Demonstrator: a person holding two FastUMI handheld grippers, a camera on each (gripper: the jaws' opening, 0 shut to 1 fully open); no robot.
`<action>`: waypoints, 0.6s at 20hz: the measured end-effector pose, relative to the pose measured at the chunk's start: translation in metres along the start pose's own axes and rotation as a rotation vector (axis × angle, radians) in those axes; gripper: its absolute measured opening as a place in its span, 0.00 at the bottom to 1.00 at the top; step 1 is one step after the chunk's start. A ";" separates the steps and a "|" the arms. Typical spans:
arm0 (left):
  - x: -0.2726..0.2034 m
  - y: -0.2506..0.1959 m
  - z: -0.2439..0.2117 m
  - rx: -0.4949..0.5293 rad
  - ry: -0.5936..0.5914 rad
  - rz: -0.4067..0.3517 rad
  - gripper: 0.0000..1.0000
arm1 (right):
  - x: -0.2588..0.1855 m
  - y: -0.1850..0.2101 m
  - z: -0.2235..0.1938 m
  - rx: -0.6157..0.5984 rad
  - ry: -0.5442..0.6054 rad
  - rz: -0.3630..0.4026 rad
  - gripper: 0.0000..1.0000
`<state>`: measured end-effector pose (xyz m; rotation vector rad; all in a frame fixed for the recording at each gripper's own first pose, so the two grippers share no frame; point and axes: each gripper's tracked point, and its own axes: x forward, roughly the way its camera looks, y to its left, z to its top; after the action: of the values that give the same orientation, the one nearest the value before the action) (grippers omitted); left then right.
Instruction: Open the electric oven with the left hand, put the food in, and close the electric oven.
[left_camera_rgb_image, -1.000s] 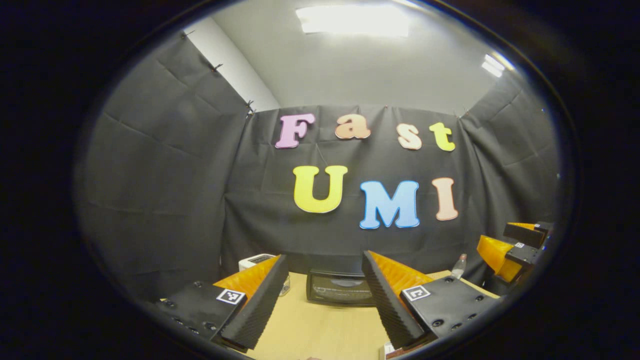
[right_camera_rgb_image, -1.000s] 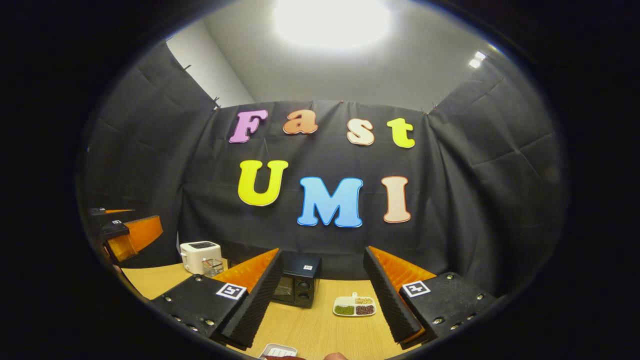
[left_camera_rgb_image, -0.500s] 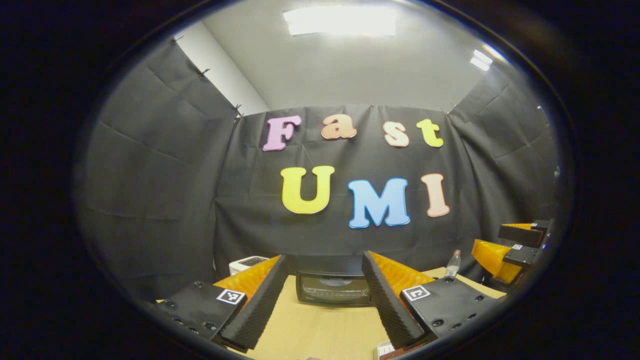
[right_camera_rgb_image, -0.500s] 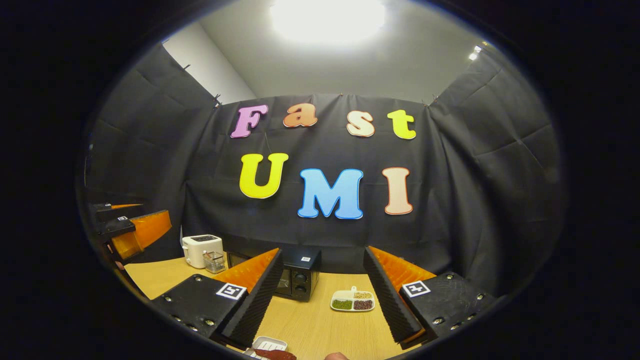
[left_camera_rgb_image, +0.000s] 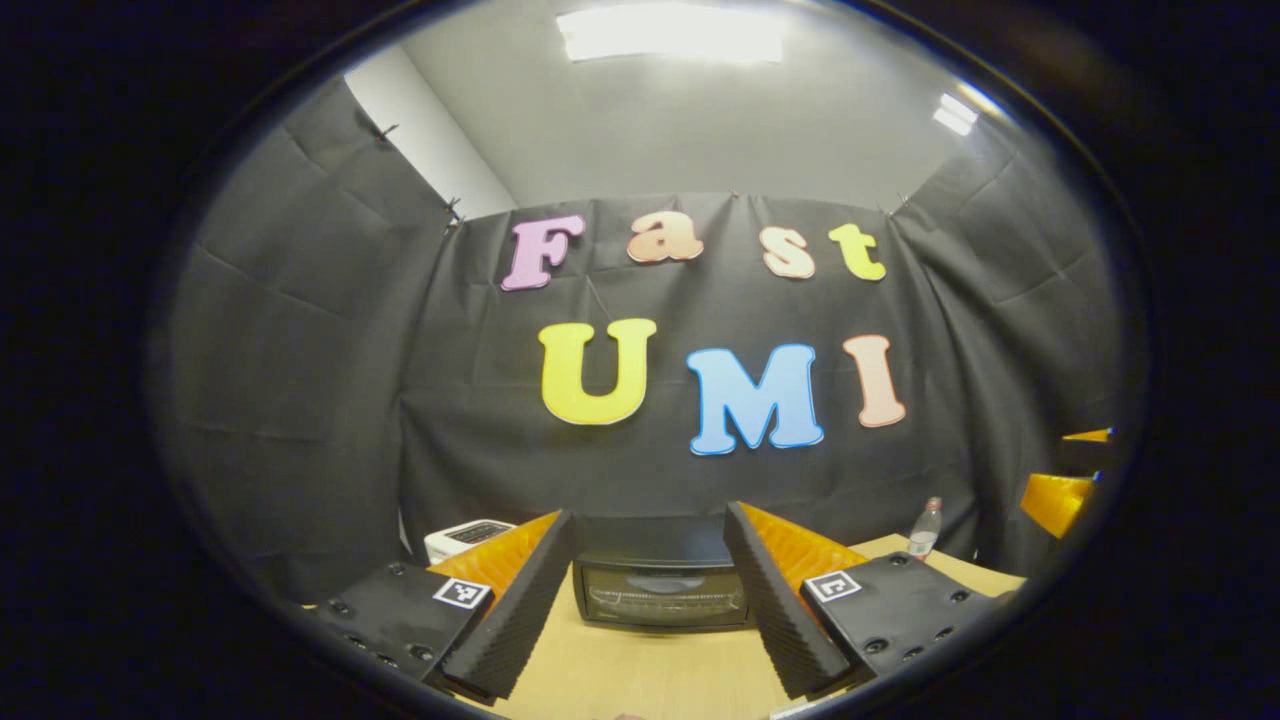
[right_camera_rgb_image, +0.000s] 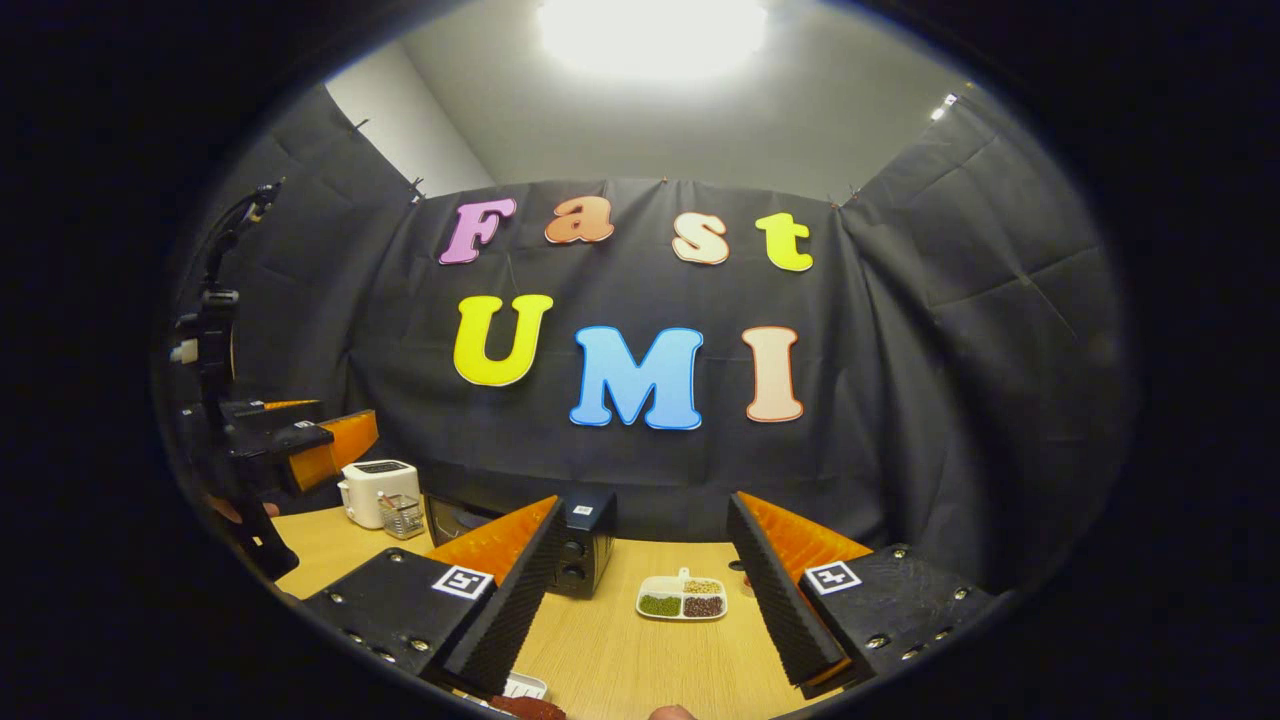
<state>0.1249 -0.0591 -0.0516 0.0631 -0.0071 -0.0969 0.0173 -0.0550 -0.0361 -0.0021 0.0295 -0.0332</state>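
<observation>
Since a second ago the electric oven (left_camera_rgb_image: 660, 590) sits larger between the left gripper (left_camera_rgb_image: 648, 600)'s open, empty jaws, low in the frame's centre on the table (left_camera_rgb_image: 640, 680). Best keep centred on the door's top edge. The right gripper (right_camera_rgb_image: 640, 600), jaws open, waits.

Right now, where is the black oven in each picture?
Left gripper view: the oven sits low in the middle, straight ahead between the left tongs, glass door facing us.
Right gripper view: the oven is low and left of middle, partly behind the right tongs' left finger.
Shared landmark: the white toaster, left of the oven.
</observation>
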 end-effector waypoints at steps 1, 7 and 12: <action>0.017 0.000 -0.005 0.005 0.004 -0.010 1.00 | 0.004 0.001 0.003 0.000 -0.006 -0.012 0.98; 0.110 -0.003 -0.072 0.009 0.084 -0.089 1.00 | 0.033 -0.006 -0.016 -0.026 0.050 -0.119 0.97; 0.172 -0.013 -0.138 0.012 0.169 -0.148 1.00 | 0.044 -0.015 -0.035 -0.046 0.112 -0.211 0.97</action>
<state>0.2962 -0.0801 -0.1894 0.0836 0.1659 -0.2390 0.0601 -0.0713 -0.0721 -0.0492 0.1417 -0.2437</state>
